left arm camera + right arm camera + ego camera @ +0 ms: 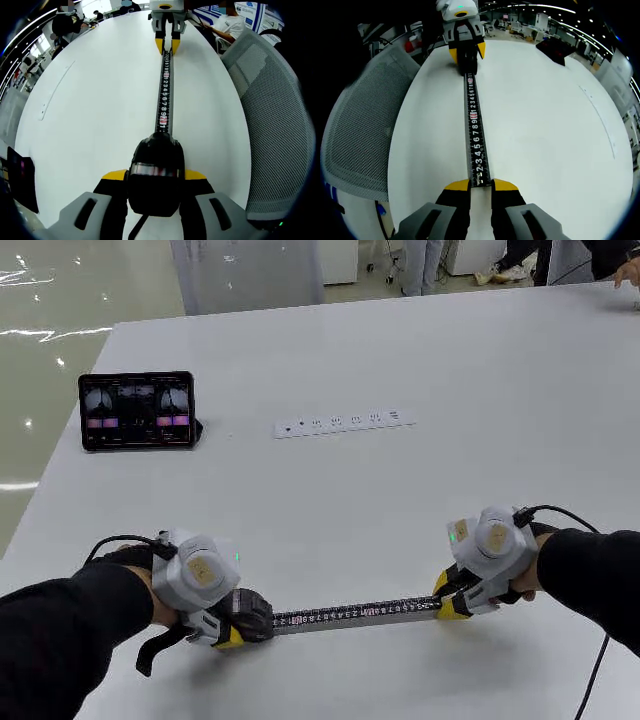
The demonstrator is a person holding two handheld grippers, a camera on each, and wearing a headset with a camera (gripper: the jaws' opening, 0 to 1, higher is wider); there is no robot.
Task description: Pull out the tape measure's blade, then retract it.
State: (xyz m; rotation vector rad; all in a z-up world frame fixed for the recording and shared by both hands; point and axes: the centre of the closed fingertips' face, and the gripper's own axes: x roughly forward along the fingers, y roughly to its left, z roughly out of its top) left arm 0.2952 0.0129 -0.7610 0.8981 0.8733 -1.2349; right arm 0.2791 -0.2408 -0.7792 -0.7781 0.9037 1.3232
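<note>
A black tape measure case (250, 615) (156, 172) sits on the white table (380, 500), with my left gripper (232, 632) (152, 176) shut around it. Its dark blade (355, 614) (164, 90) (474, 135), printed with numbers, runs flat along the table from the case to my right gripper (452, 606) (481, 185). That right gripper is shut on the blade's end. In the right gripper view the case (465, 59) is far up the blade. The other gripper (167, 46) is at the blade's far end in the left gripper view.
A tablet (137, 410) with a lit screen stands at the far left of the table. A white power strip (345, 423) lies across the middle. A grey mesh chair (280, 115) (362, 125) is beside the table's near edge. People stand at the far side.
</note>
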